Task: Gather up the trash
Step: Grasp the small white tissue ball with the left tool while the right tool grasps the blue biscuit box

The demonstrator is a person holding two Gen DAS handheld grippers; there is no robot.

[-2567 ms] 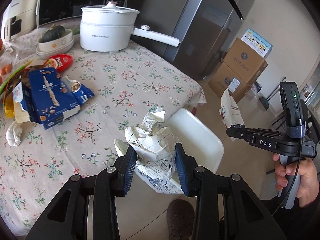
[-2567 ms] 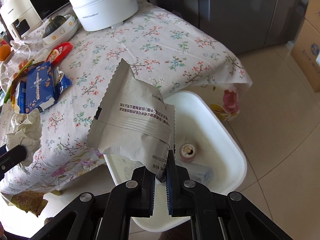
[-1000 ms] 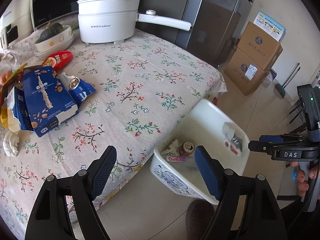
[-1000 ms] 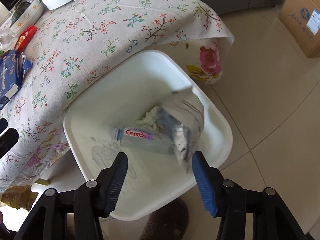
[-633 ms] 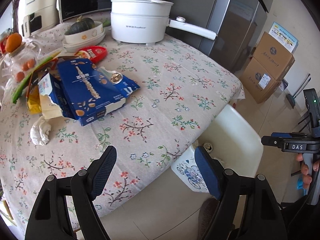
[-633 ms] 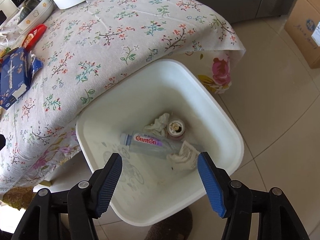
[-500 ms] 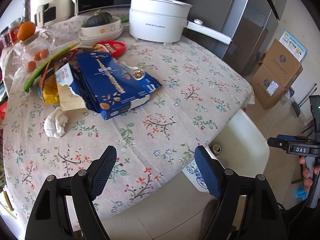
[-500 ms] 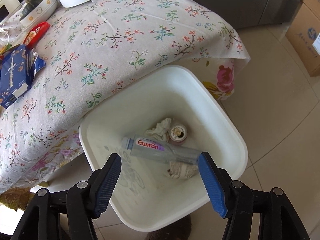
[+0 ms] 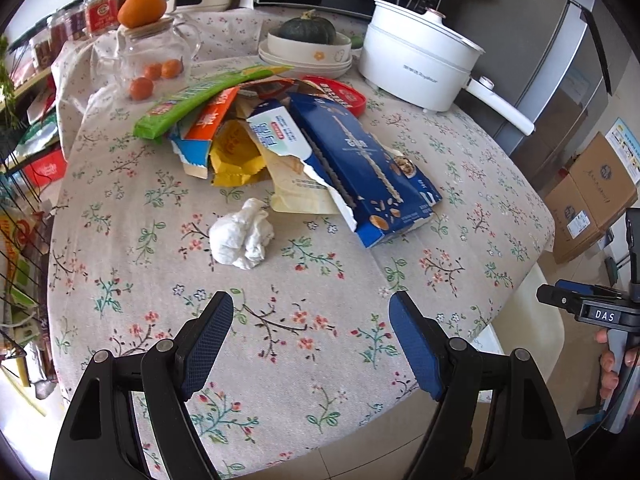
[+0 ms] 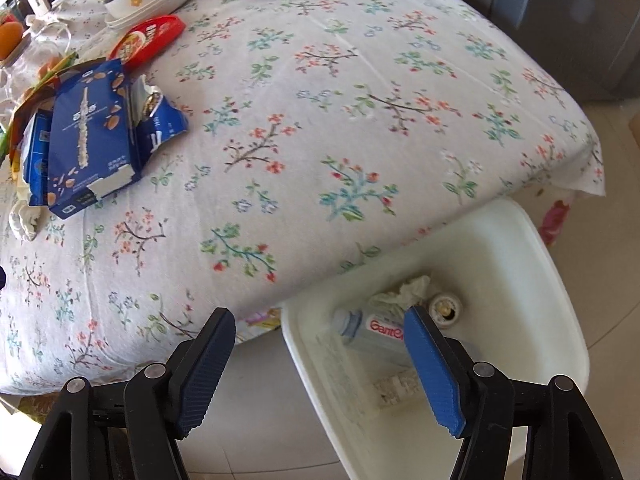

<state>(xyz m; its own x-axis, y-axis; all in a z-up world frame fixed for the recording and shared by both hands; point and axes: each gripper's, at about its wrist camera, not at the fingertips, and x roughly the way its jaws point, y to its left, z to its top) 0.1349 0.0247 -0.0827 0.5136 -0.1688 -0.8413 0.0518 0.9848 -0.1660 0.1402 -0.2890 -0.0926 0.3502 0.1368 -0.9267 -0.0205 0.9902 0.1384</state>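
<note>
The white plastic waste bin [image 10: 560, 276] was stood on the floor tight against the worktop's edge, at the lower right of the right wrist view, apparently so that litter could be dropped straight in. A clear plastic bottle with a red-lettered label [image 10: 372, 330], a wad of crumpled paper [image 10: 404, 292] and a small round can [image 10: 446, 306] were seen lying in its bottom.

The remaining trash was heaped on the floral-patterned cloth of the worktop [image 9: 312, 344], in the upper middle of the left wrist view. A torn dark-blue cardboard snack box [image 9: 360, 168] lay flattened and ragged along one edge, partly over a yellow foil bag [image 9: 236, 156] and beside a long green wrapper [image 9: 200, 100]. Just below the heap, apart from it, a crumpled white tissue ball [image 9: 242, 236] sat alone, probably the easiest next pick.

The left gripper [image 9: 310, 322] was held above bare cloth with its fingers wide apart and nothing between them. The right gripper [image 10: 320, 338] was held over the worktop's edge and bin, its fingers empty and spreading further apart.
</note>
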